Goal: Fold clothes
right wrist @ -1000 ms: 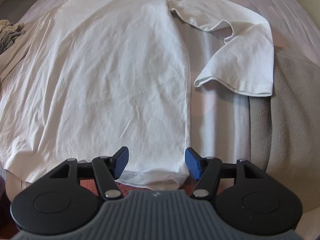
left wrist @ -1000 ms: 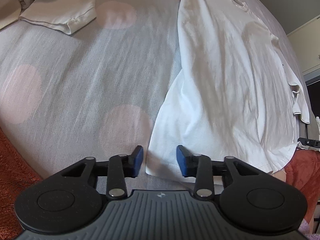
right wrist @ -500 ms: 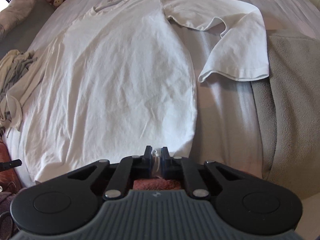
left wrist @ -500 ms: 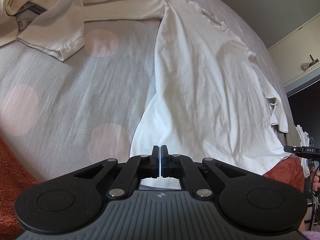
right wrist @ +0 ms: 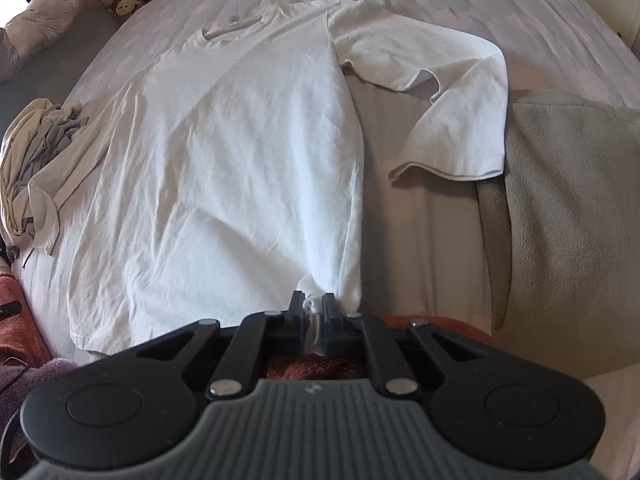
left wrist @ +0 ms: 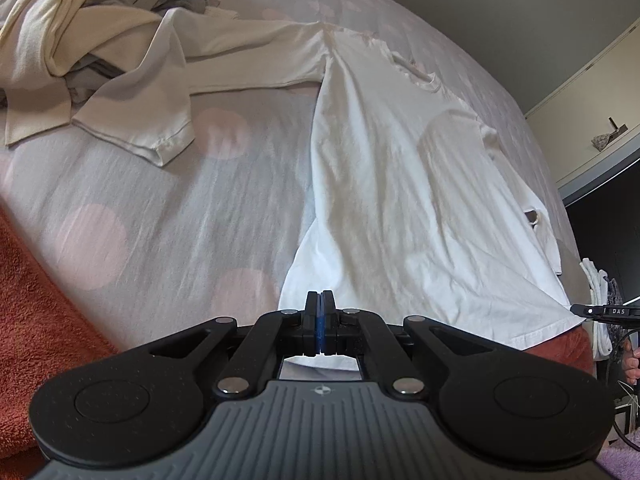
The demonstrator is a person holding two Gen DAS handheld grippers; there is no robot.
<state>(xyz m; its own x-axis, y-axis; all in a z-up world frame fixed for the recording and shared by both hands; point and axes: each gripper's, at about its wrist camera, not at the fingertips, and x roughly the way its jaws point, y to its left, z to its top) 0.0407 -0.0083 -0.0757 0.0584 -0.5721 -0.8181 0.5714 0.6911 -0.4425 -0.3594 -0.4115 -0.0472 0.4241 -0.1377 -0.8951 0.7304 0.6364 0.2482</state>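
Left wrist view. At far left, an orange-red blanket (left wrist: 28, 280) edges the bed; the bedsheet (left wrist: 160, 208), pale with pink dots, spreads beyond it. At upper left lies a heap of cream and grey clothes (left wrist: 80, 20). The white long-sleeved shirt (left wrist: 400, 200) lies spread flat on the sheet, neck away from the camera, one sleeve (left wrist: 168, 96) reaching left to the heap. The left gripper (left wrist: 319, 320) sits at the shirt's near hem, by its left corner; its blue-padded fingers (left wrist: 310, 312) are pressed together, and the hem runs directly beneath them, though whether cloth lies between the pads cannot be told. At far right, the tip of another black tool (left wrist: 600, 311) touches the hem's other corner.

Right wrist view. At left, the clothes heap (right wrist: 36, 148) lies beside the shirt's far sleeve. The shirt (right wrist: 240, 160) fills the centre, collar (right wrist: 236, 24) at top, hem nearest the camera. The right gripper (right wrist: 312, 312) is closed on a bunched fold of the hem near the shirt's right corner, white cloth showing between its fingers (right wrist: 329, 312). Rightwards, the other sleeve (right wrist: 460, 112) bends back toward the camera, its cuff resting against a grey blanket (right wrist: 568, 220).
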